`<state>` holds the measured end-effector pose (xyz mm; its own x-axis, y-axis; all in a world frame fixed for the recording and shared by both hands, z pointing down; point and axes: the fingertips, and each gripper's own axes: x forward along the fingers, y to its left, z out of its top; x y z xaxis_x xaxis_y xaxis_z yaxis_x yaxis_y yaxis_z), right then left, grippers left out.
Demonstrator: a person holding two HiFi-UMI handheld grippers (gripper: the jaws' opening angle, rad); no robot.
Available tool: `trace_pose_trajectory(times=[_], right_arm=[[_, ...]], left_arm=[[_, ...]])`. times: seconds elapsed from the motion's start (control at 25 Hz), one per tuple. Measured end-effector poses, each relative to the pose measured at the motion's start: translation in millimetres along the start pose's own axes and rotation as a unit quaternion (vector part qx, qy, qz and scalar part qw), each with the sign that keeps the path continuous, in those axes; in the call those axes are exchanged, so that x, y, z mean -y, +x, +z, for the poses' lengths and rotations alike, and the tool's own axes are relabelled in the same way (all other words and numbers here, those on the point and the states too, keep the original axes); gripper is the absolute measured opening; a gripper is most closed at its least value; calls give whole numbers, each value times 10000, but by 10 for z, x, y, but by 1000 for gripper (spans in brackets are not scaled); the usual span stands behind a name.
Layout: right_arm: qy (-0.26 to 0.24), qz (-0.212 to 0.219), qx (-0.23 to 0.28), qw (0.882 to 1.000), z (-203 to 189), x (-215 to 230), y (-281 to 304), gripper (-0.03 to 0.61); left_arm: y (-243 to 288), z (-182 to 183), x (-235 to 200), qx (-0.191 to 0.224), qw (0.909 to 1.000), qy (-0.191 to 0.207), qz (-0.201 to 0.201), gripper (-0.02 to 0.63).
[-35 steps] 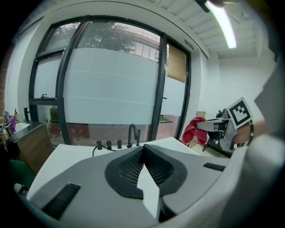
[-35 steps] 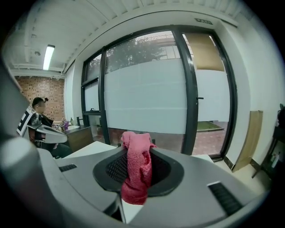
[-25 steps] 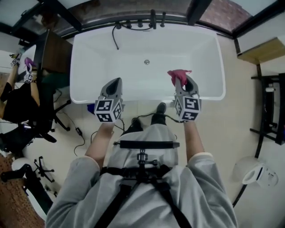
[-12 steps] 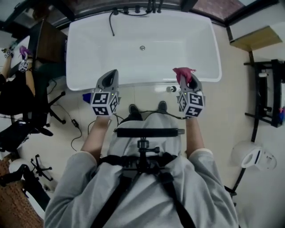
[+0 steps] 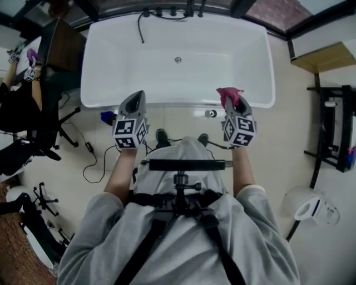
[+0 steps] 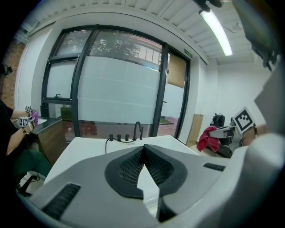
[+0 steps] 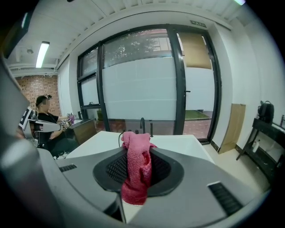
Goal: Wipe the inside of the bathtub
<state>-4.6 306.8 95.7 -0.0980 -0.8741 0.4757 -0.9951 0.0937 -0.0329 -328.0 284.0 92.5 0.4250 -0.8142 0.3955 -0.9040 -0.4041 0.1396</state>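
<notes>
The white bathtub [image 5: 178,33] lies ahead of me with its drain [image 5: 178,59] in the middle of its floor. My right gripper [image 5: 231,99] is shut on a pink cloth [image 5: 228,93] that bunches above the jaw tips, right at the tub's near rim. In the right gripper view the cloth [image 7: 136,171] hangs down between the pads. My left gripper [image 5: 136,98] hovers at the near rim further left, shut with nothing in it; its pads [image 6: 129,165] meet at the tip. The left gripper view also catches the right gripper [image 6: 225,132] and cloth [image 6: 205,137].
Black taps and a hose [image 5: 183,11] sit on the tub's far rim, in front of a window. A seated person [image 5: 16,117] is at the left. Cables [image 5: 94,161] trail over the floor. A black rack [image 5: 334,128] and a wooden board [image 5: 325,55] stand on the right.
Both grippers have drawn back relative to the tub, from over its inside to its near rim. The cloth stays clamped in the right gripper.
</notes>
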Motion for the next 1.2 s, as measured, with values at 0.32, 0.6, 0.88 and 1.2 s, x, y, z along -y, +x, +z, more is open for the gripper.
trace_pose_trajectory(times=[0.32, 0.6, 0.88, 1.2], right_arm=[[-3, 271, -80, 9996, -123, 276, -13, 87], [-21, 325, 20, 9995, -79, 376, -75, 87], [32, 214, 71, 9997, -112, 523, -249, 87], [93, 141, 60, 9998, -217, 510, -437, 87]], left_arm=[[-83, -58, 309, -159, 9995, -58, 285, -2], [-64, -5, 397, -137, 9994, -24, 313, -2], [-44, -33, 603, -164, 9998, -26, 92, -2], [-157, -92, 703, -230, 9997, 87, -60, -2]])
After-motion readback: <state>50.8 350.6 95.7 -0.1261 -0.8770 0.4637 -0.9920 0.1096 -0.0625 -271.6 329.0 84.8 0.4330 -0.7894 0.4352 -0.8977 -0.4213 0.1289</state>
